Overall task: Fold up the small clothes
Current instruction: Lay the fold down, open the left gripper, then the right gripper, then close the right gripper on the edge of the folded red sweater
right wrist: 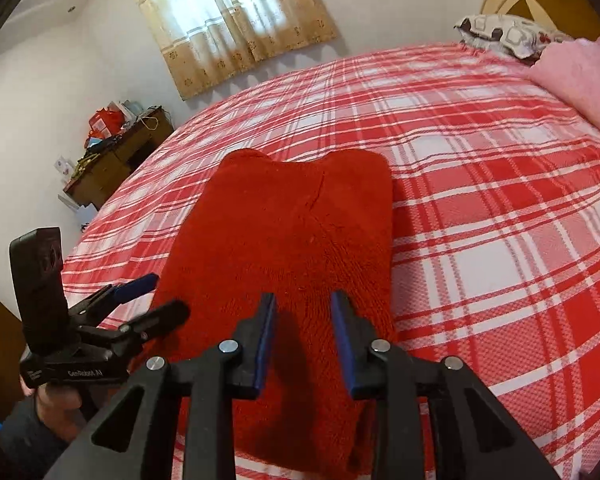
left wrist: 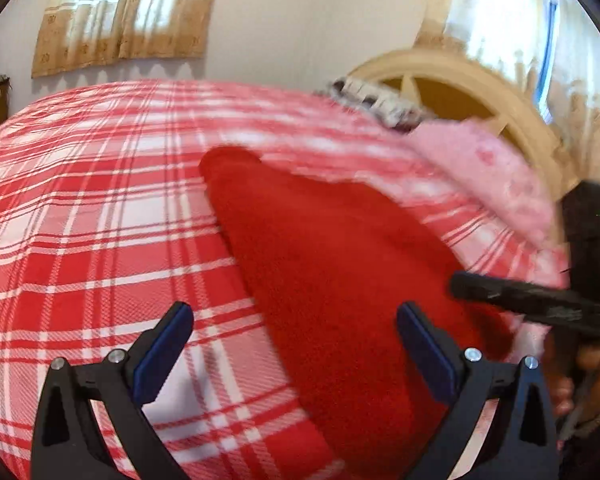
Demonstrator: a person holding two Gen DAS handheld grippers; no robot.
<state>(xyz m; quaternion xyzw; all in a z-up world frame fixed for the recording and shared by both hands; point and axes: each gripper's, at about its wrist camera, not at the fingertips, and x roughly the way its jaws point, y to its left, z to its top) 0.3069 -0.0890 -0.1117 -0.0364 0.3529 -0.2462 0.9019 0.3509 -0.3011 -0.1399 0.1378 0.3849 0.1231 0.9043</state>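
Bed: plaid red-and-white cover.
Red garment: lay flat, folded narrow.
Left claw: wide open, empty.
Right claw: partly open, empty, over garment.

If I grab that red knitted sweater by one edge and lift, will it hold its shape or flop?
The red sweater will probably flop: it is soft, fuzzy knit lying limp on the plaid bedspread. Its folded layers would likely fall open. The texture looks grippy, so slipping from the right gripper seems unlikely.

One red sweater lies on one plaid bed. Two tongs show: left and right. Two pillows sit there, one patterned, one pink.
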